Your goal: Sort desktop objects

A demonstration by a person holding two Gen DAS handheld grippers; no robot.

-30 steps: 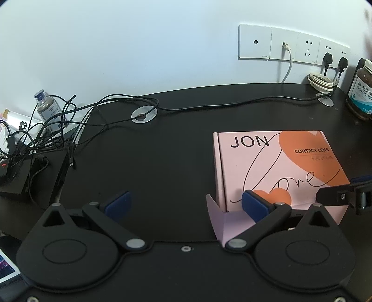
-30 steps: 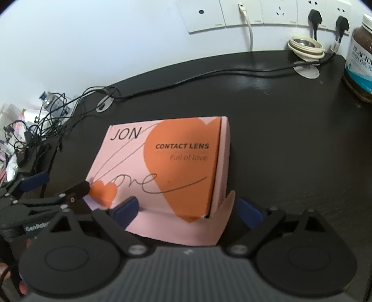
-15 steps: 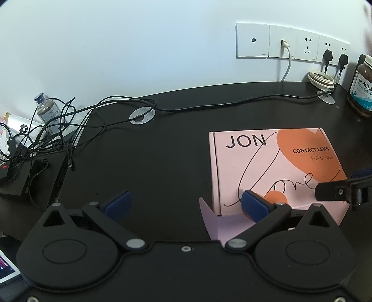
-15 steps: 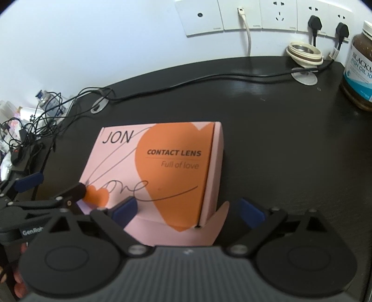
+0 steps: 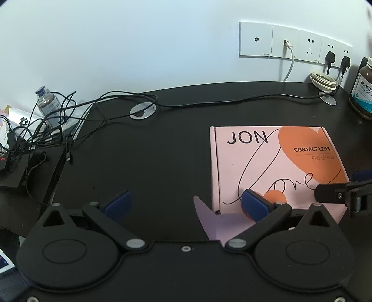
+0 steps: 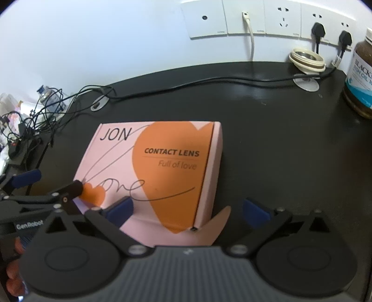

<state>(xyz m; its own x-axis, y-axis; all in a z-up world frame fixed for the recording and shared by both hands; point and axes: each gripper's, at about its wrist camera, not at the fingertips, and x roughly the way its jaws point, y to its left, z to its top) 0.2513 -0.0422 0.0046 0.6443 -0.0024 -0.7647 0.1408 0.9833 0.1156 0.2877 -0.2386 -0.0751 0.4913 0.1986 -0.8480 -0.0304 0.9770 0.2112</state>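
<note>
A pink and orange box [image 5: 276, 162] printed JON CONTACT LENS lies flat on the black desk [image 5: 162, 151], lid down, with side flaps sticking out at its near corners. My left gripper [image 5: 186, 204] is open, straddling the box's near left corner, its right pad over the lid. My right gripper [image 6: 188, 211] is open, straddling the near right corner of the box [image 6: 162, 167], its left pad over the lid. Each gripper's finger shows in the other's view.
A brown fish oil bottle [image 6: 360, 76] stands at the far right. A cream lid [image 6: 307, 60] and plugged cables sit by the wall sockets [image 6: 267, 21]. A cable tangle, a small bottle [image 5: 47, 104] and a black device lie at the far left.
Both grippers have drawn back a little from the box, which now sits slightly farther from them. The jaws stay open.
</note>
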